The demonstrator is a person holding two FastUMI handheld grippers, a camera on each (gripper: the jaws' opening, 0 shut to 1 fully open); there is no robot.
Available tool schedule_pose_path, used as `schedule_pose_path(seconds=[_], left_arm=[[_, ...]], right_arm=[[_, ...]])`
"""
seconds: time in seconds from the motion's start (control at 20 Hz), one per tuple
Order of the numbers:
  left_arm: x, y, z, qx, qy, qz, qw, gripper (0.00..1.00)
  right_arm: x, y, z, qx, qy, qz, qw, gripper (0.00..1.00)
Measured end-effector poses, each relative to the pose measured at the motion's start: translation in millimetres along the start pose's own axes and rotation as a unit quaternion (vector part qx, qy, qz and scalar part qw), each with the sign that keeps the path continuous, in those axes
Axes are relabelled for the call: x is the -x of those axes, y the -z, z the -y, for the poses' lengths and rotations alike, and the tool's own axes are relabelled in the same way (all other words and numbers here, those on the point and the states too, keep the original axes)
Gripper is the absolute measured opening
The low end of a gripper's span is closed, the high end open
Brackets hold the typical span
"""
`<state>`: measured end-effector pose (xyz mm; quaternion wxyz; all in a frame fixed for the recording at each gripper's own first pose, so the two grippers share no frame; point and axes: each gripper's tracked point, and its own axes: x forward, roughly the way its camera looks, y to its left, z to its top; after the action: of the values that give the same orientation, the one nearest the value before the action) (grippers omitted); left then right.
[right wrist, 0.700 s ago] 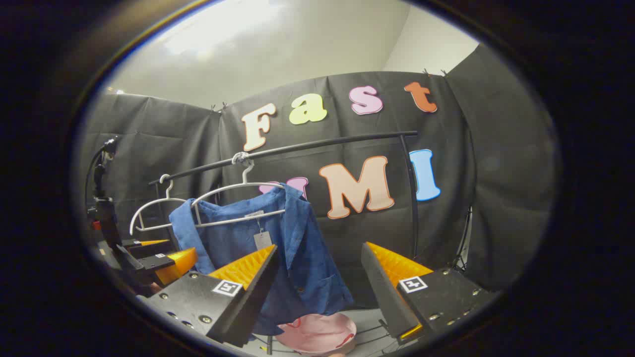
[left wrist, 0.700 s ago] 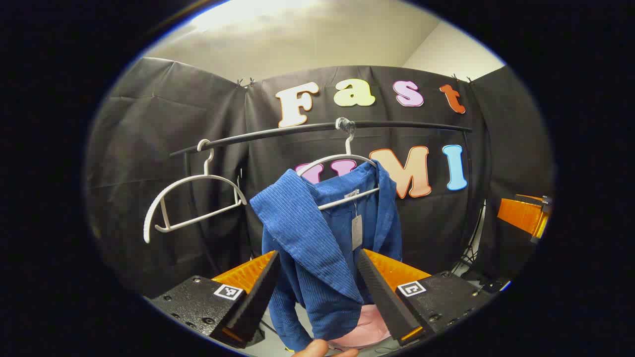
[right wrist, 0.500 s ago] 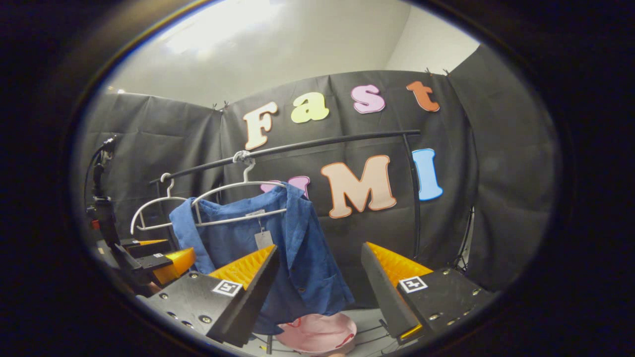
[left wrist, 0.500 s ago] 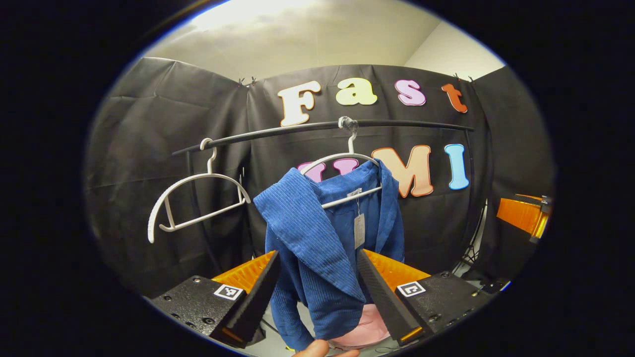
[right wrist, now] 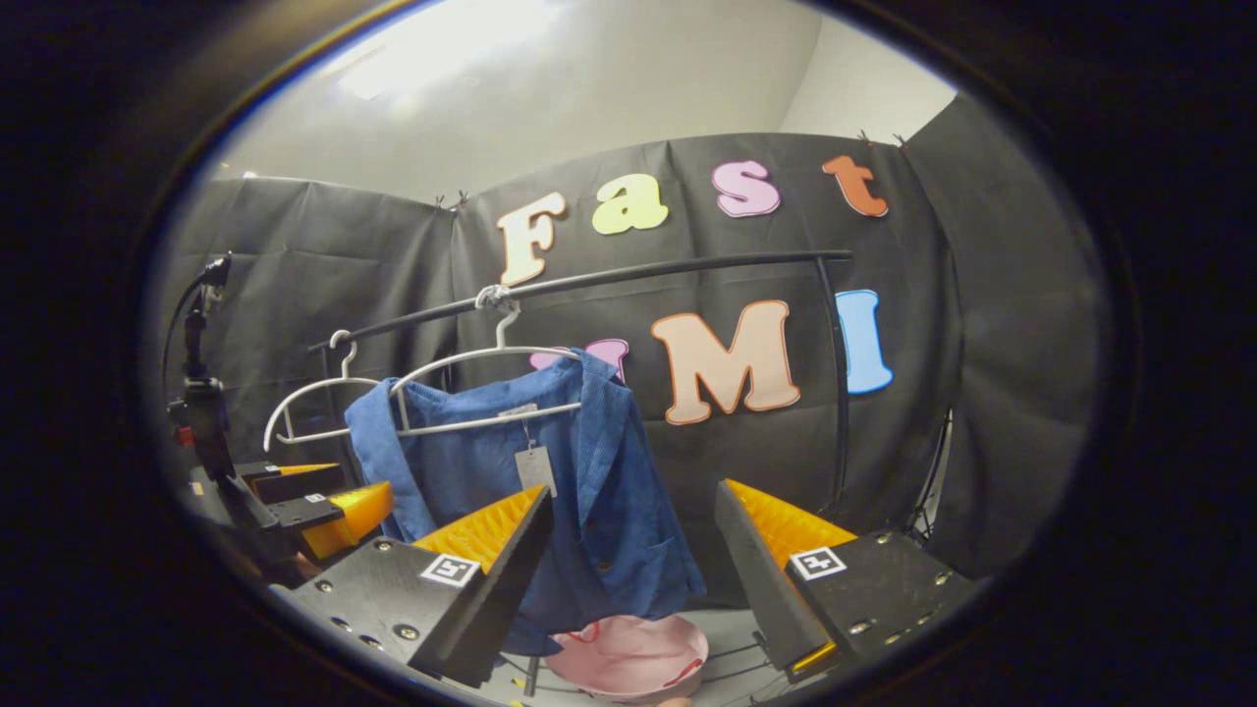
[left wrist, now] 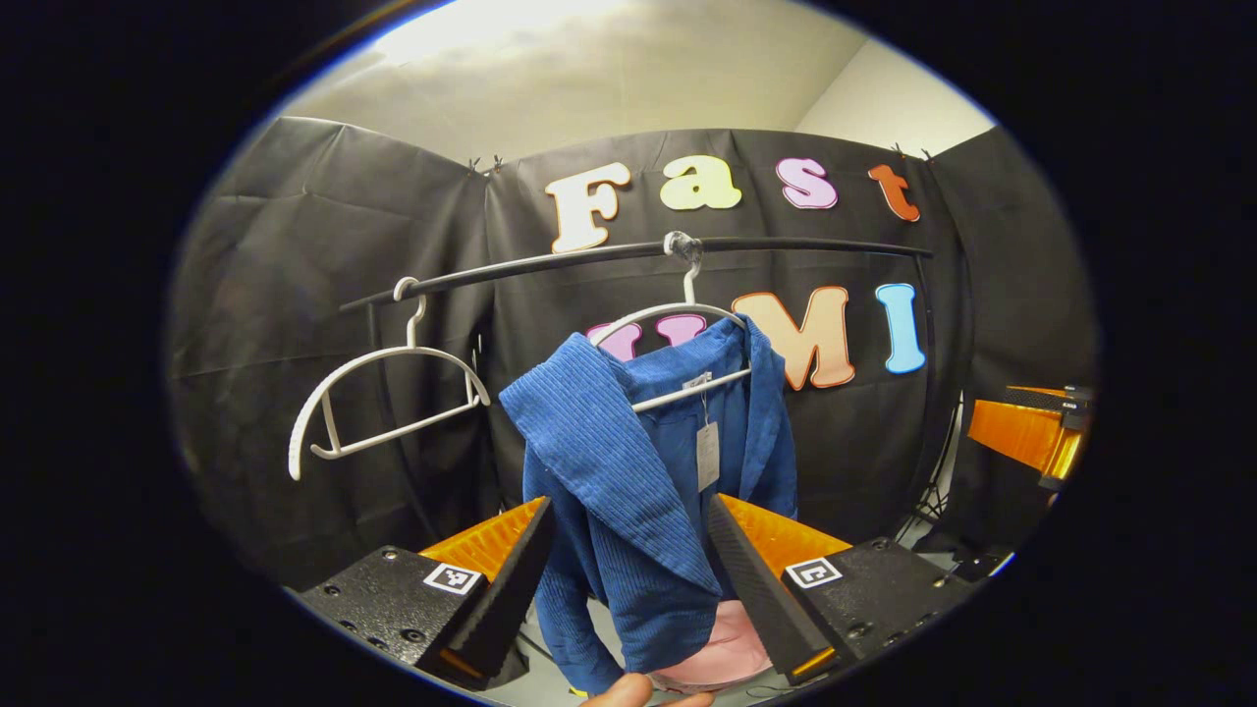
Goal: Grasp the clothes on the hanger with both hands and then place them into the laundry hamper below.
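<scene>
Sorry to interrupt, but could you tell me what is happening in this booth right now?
A person holds a hand-held gripper in each hand in front of a blue shirt on a white hanger on a black rail. The left hand-held gripper is open with the shirt's near shoulder showing between its fingers; the right hand-held gripper is open too, off to the shirt's side. Neither grips yet. The pink hamper waits below. A second hanger hangs bare.

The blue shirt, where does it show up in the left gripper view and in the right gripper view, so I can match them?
Left gripper view: blue shirt at centre, hanging just beyond the left gripper, framed by its open jaws.
Right gripper view: blue shirt left of centre, partly behind the right gripper's left finger.
Shared landmark: the black rail that its white hanger hooks over.
</scene>
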<state>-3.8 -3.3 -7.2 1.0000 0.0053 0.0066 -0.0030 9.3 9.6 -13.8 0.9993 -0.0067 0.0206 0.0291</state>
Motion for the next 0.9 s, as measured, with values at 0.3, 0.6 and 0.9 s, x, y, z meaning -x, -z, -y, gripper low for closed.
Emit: schedule_pose_path(seconds=[0.3, 0.6, 0.9], left_arm=[[0, 0, -2, 0.001, -0.001, 0.002, 1.000, 0.99], [-7, 1, 0, -0.005, -0.001, 0.001, 1.000, 0.99], [-13, 1, 3, -0.012, 0.001, 0.000, 1.000, 0.99]], right_arm=[[-6, 6, -3, -0.008, -0.007, -0.007, 1.000, 0.99], [-18, 6, -5, -0.015, -0.016, -0.007, 1.000, 0.99], [-25, 14, -2, -0.025, -0.019, -0.012, 0.999, 0.99]])
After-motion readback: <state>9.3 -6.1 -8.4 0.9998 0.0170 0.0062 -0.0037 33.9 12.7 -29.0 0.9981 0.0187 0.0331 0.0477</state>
